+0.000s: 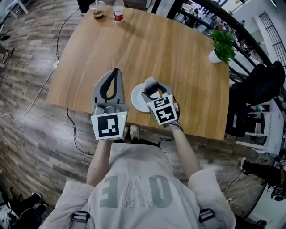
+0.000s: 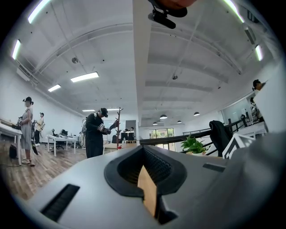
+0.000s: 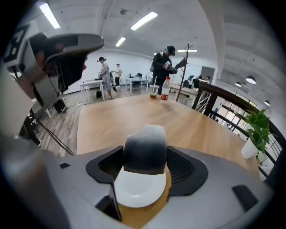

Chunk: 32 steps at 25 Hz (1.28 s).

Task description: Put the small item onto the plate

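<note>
My right gripper (image 3: 145, 157) is shut on the small item (image 3: 145, 150), a soft grey-and-white block. It hangs just above the white plate (image 3: 137, 191), which lies on the wooden table near the front edge. In the head view the small item (image 1: 151, 84) sits between the right gripper's (image 1: 153, 89) jaws, over the plate (image 1: 136, 101). My left gripper (image 1: 115, 74) is to the left of the plate, its jaws meeting at the tips with nothing between them. In its own view the left gripper (image 2: 144, 154) points up and away over the room.
The wooden table (image 1: 152, 49) carries a potted plant (image 1: 222, 44) at the right edge, and a bottle (image 1: 118, 10) and a cup (image 1: 97, 9) at the far edge. A chair with a dark jacket (image 1: 259, 85) stands right of it. People stand further off.
</note>
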Each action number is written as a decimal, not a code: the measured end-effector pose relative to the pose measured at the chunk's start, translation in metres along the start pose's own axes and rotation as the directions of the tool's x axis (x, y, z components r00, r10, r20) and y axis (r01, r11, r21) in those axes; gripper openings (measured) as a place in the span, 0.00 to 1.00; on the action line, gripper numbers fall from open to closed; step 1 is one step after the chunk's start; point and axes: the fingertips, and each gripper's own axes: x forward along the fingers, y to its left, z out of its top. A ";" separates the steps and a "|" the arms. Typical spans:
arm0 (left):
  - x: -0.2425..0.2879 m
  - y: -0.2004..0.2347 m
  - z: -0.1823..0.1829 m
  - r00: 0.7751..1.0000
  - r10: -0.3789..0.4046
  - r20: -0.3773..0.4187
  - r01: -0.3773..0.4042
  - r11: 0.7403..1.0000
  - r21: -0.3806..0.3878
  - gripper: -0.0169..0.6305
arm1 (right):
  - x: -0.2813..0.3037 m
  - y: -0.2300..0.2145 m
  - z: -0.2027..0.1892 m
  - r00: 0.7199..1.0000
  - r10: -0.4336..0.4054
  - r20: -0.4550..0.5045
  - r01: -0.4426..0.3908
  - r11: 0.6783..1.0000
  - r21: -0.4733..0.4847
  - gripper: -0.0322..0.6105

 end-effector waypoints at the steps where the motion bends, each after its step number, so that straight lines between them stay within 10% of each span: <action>1: -0.001 0.000 -0.003 1.000 0.001 -0.008 -0.001 1.000 -0.003 0.04 | 0.009 0.002 -0.012 0.999 0.022 -0.049 -0.022 1.000 -0.011 0.53; 11: -0.006 0.012 -0.016 0.999 0.042 -0.034 -0.043 0.999 -0.018 0.04 | 0.055 0.014 -0.076 0.949 0.102 -0.299 -0.127 0.990 -0.068 0.53; 32: -0.009 0.014 -0.012 0.999 0.024 -0.036 -0.025 0.999 -0.036 0.04 | 0.052 0.019 -0.064 0.968 0.054 -0.243 -0.083 0.990 -0.110 0.53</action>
